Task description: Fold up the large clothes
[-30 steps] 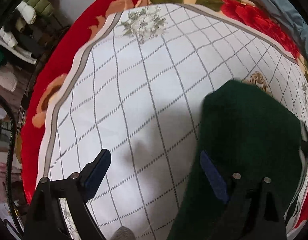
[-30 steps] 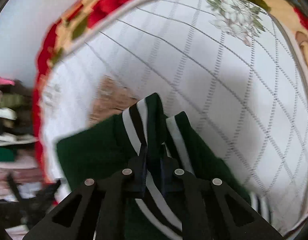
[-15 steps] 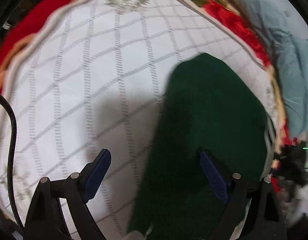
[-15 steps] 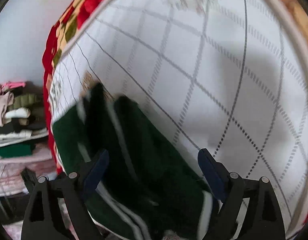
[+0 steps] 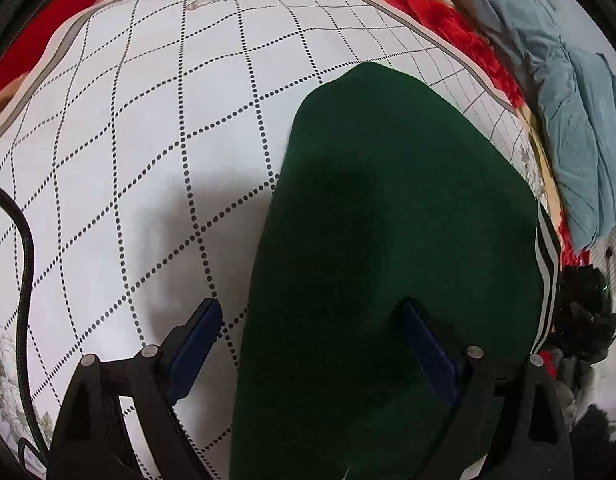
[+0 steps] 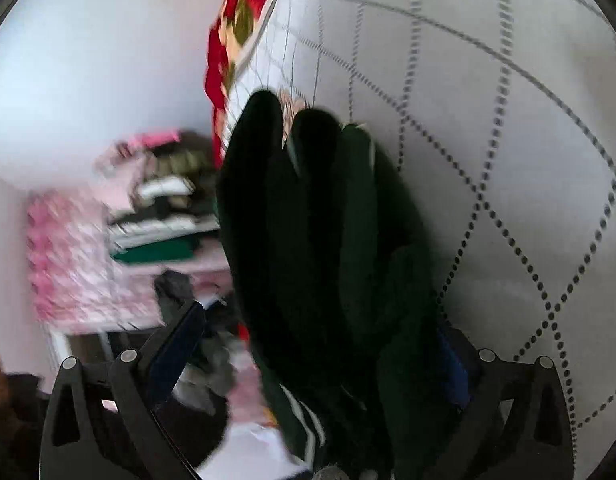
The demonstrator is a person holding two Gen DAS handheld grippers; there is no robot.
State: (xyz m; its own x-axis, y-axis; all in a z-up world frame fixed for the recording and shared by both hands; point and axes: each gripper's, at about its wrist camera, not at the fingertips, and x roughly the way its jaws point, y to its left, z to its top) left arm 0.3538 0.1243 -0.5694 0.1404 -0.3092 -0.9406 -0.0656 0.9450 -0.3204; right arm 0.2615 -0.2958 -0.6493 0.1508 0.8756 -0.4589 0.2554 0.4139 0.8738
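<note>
Cable [image 5: 26, 264] curls down the far left of the left view, and beside it the quilt [image 5: 148, 128], white with a dotted diamond grid, spreads wide. Left gripper [image 5: 308, 336] hovers low over it, jaws spread wide and holding nothing; its left finger [image 5: 196, 344] sits over bare quilt, the other over cloth. There's the sweater [image 5: 387, 220], dark green, folded and lying flat on the quilt's right part, a white-striped hem [image 5: 545, 264] showing at its right edge. Further right, a red floral border [image 5: 447, 24], then blue cloth [image 5: 579, 128] bunched past it. Over to the right view: blurred stacked clothes [image 6: 156, 216] on the left, then the right gripper [image 6: 319, 344], also spread, with the sweater [image 6: 327, 240] bulging up in folds between its fingers, and checked quilt [image 6: 507, 140] to the right.
</note>
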